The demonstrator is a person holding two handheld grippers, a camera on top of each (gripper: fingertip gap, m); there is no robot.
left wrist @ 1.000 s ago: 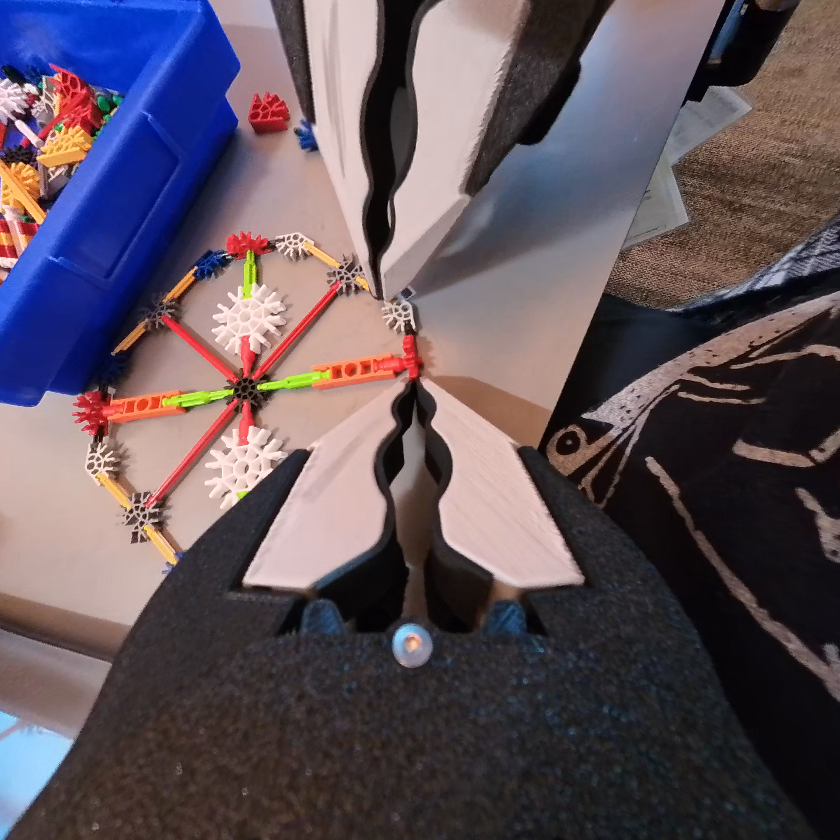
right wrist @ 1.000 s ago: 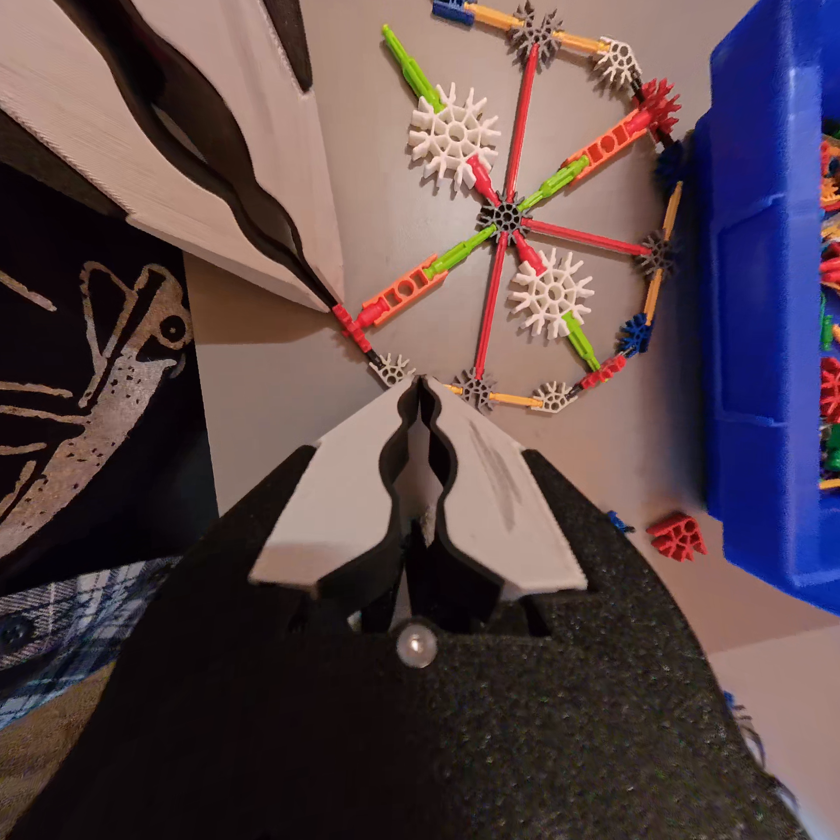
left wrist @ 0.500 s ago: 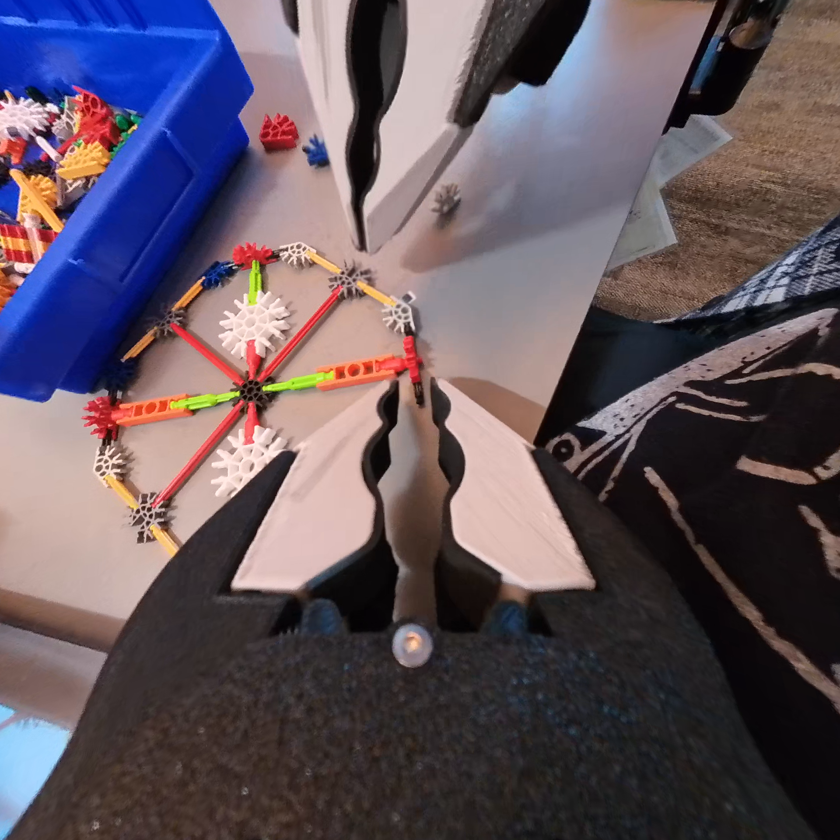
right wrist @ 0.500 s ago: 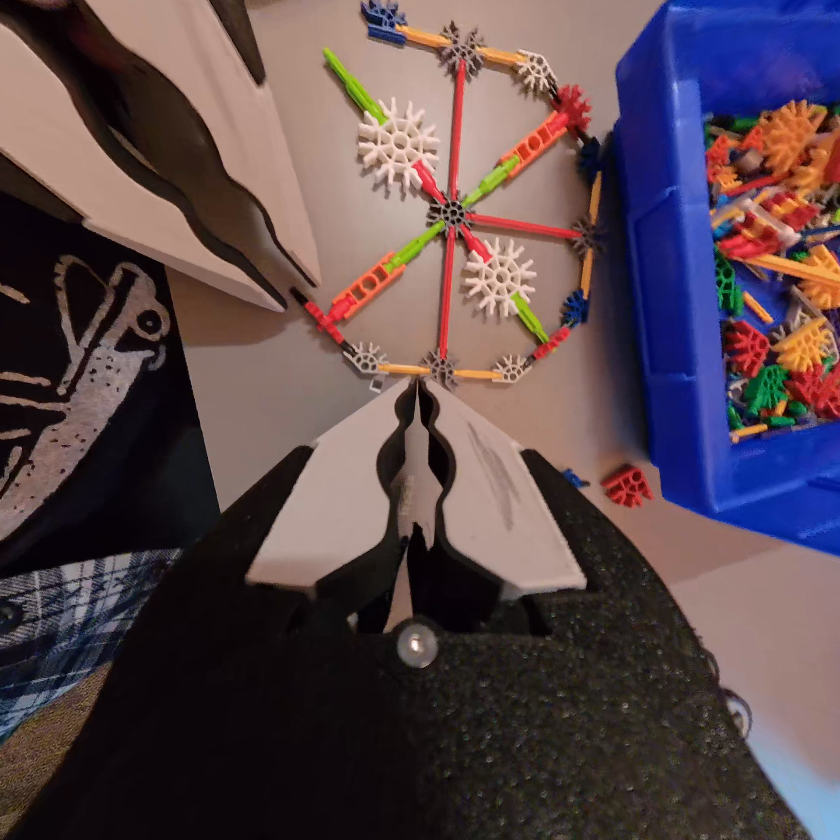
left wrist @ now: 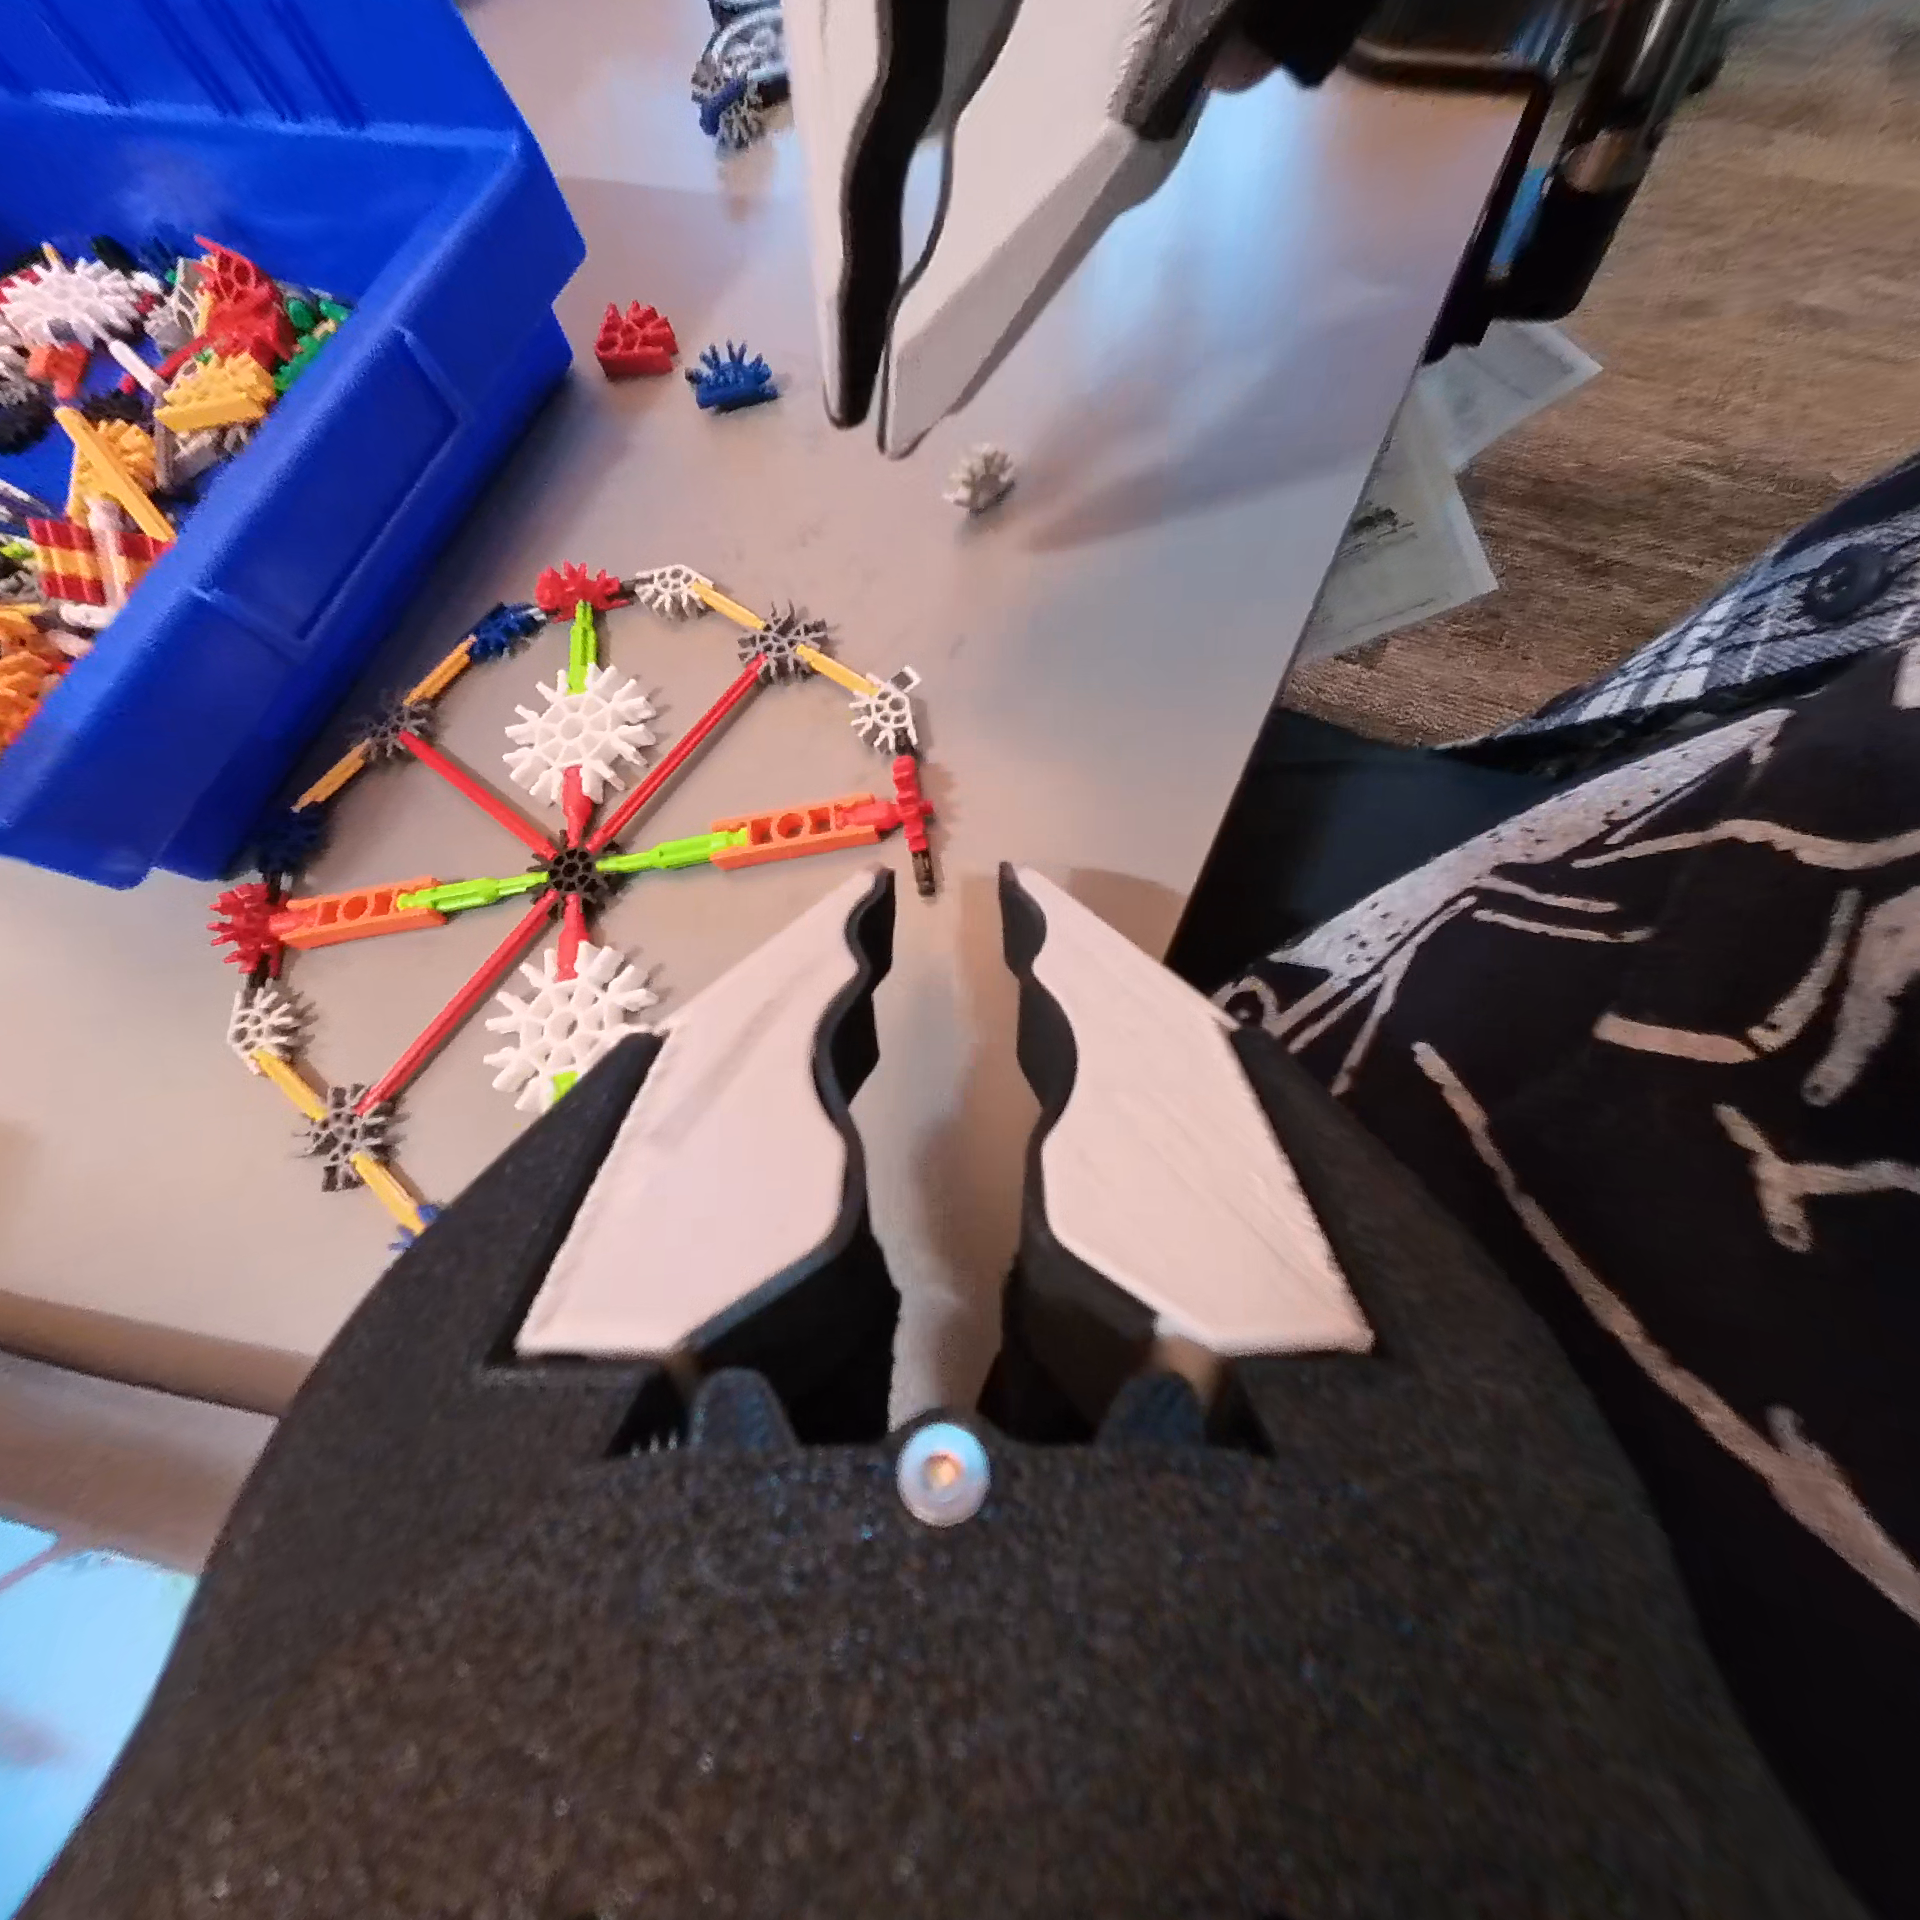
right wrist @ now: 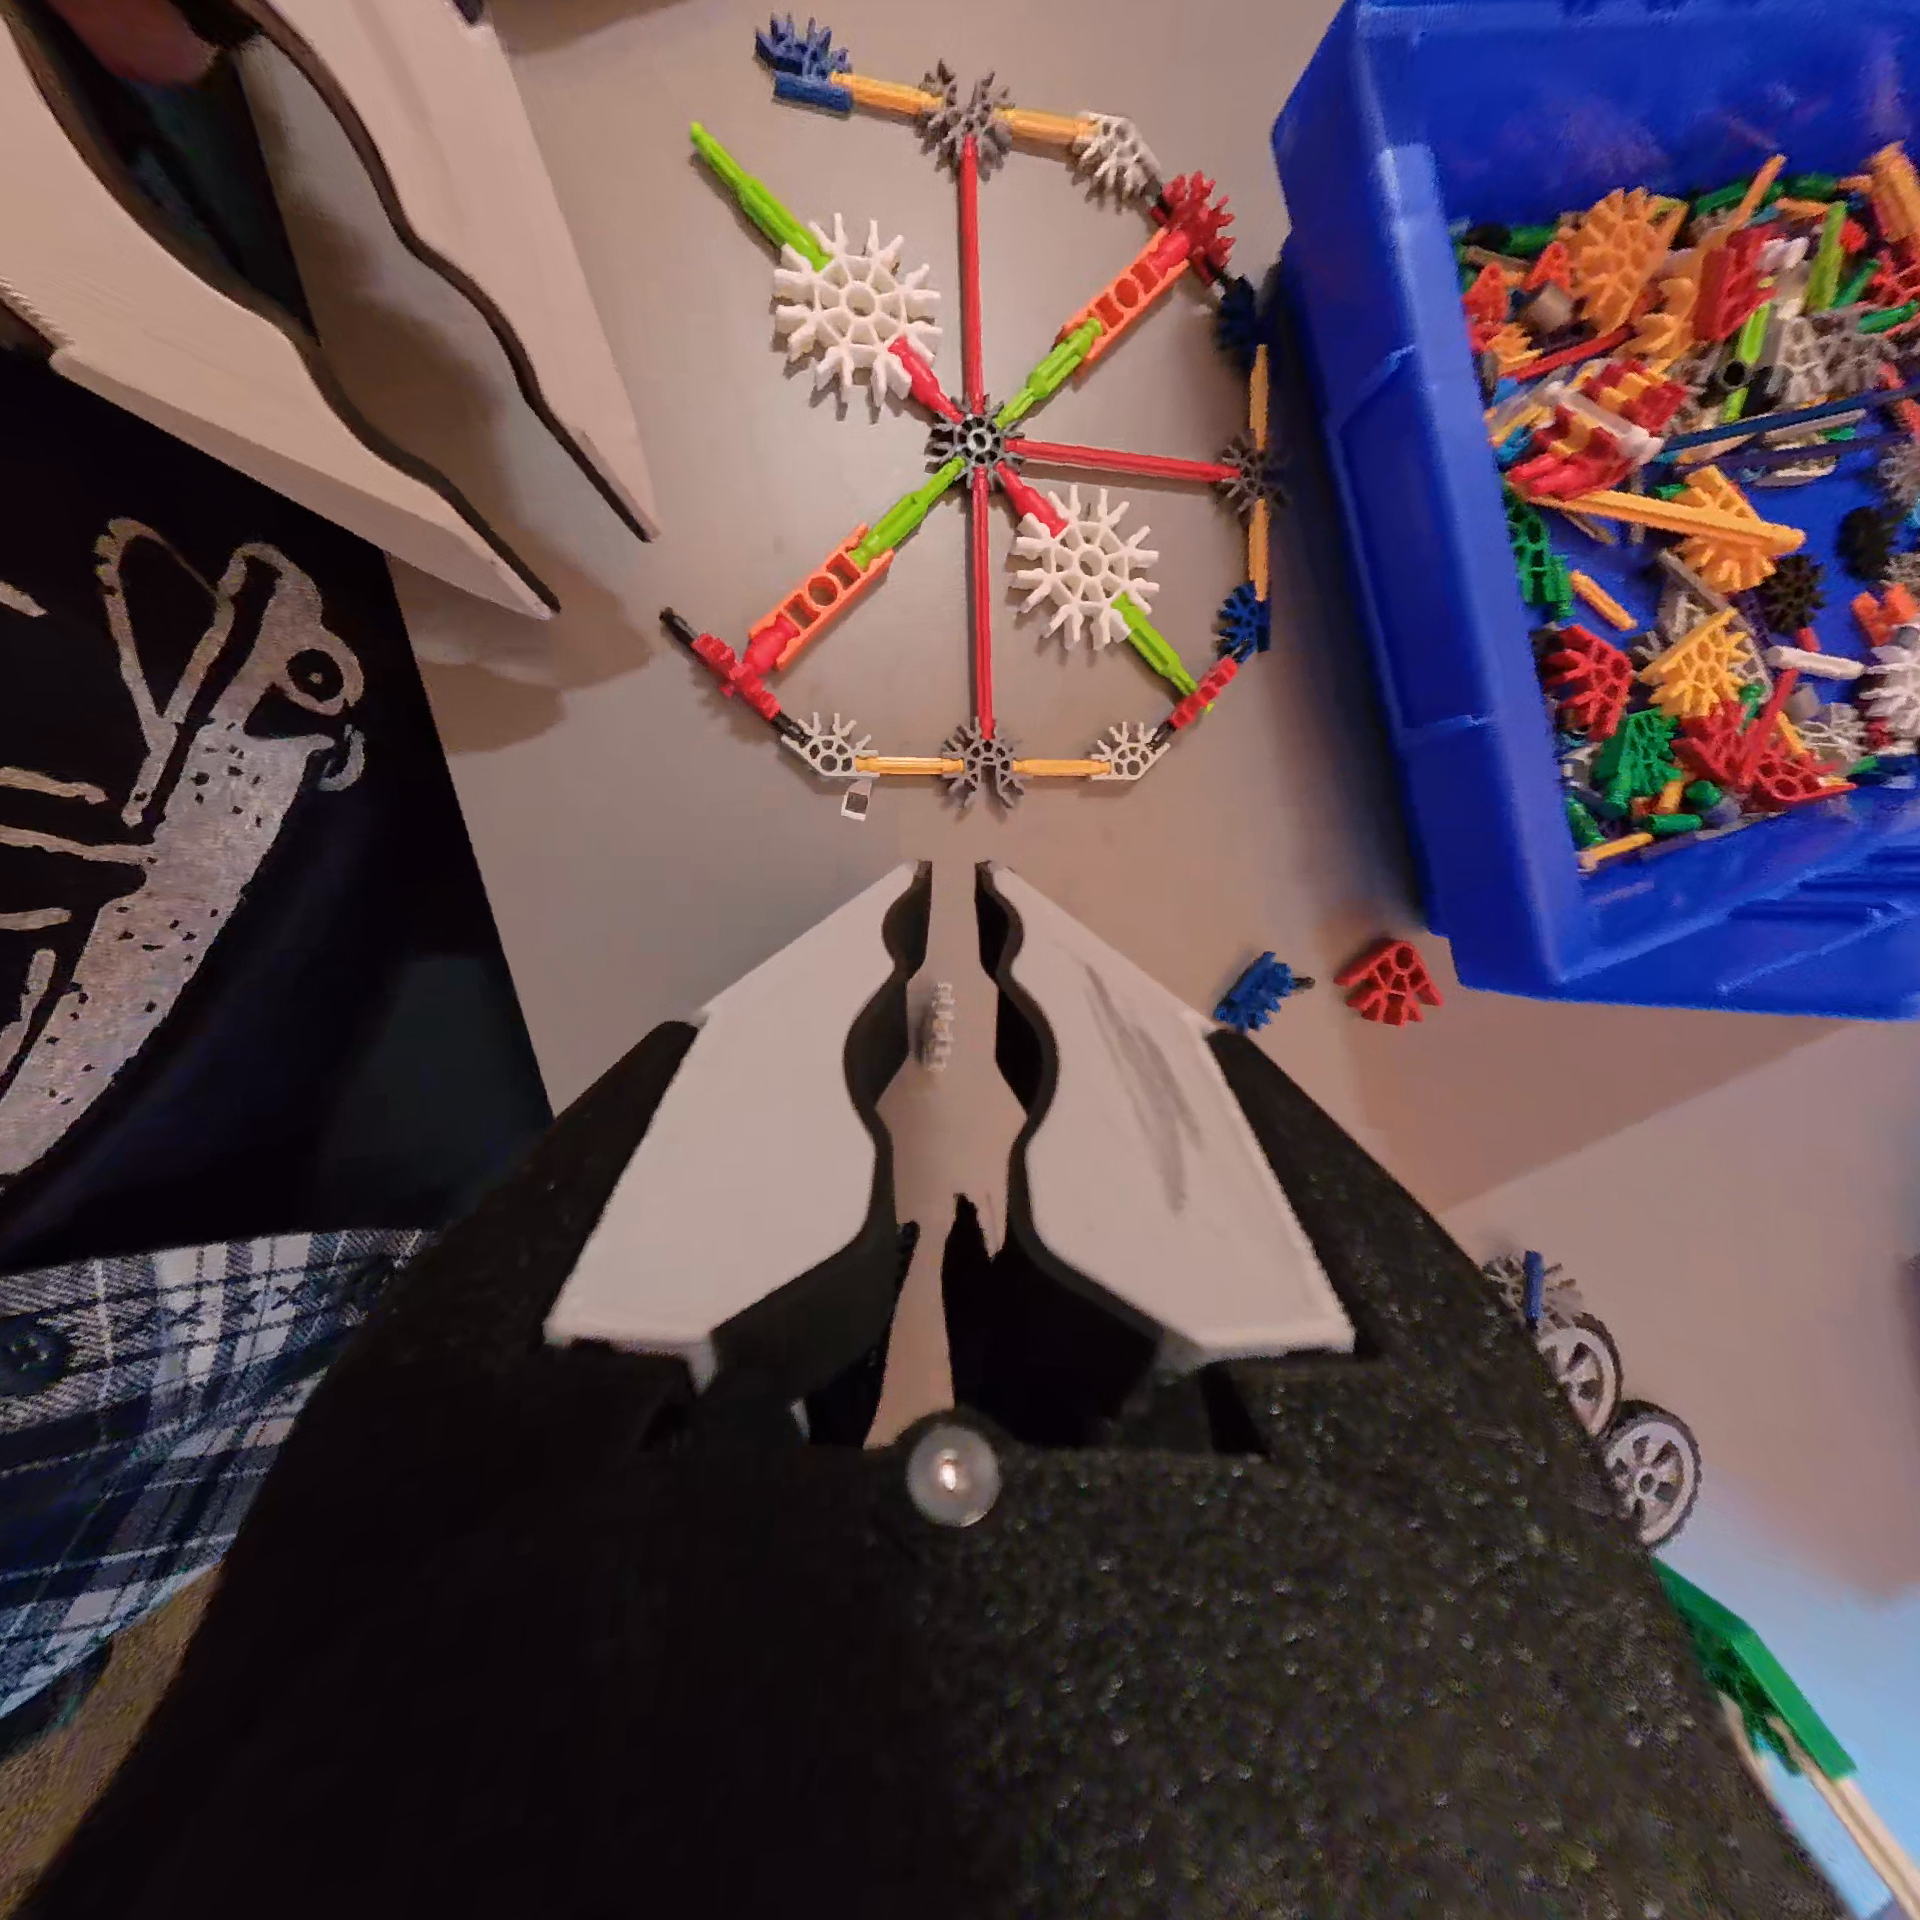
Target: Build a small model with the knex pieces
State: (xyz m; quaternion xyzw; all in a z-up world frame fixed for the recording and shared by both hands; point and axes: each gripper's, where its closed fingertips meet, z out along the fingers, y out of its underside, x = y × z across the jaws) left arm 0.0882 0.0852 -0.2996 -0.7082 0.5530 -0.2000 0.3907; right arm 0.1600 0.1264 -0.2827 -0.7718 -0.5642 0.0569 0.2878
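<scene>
The left tongs (left wrist: 943, 883) are held released with a clear gap, just short of the red end piece (left wrist: 910, 805) of a flat toy wheel (left wrist: 569, 868) laid on the counter (left wrist: 1091, 644). The right tongs (right wrist: 953, 873) are parted slightly and hold nothing; a small grey connector (right wrist: 940, 1023) is seen between their fingers, a blue bin (right wrist: 1392, 623) lying to their right.

One blue bin (right wrist: 1382, 540) of loose pieces counted, one flat wheel build (right wrist: 977, 442), two white snowflake connectors within it, three loose connectors (left wrist: 636, 343) seen beside the bin
</scene>
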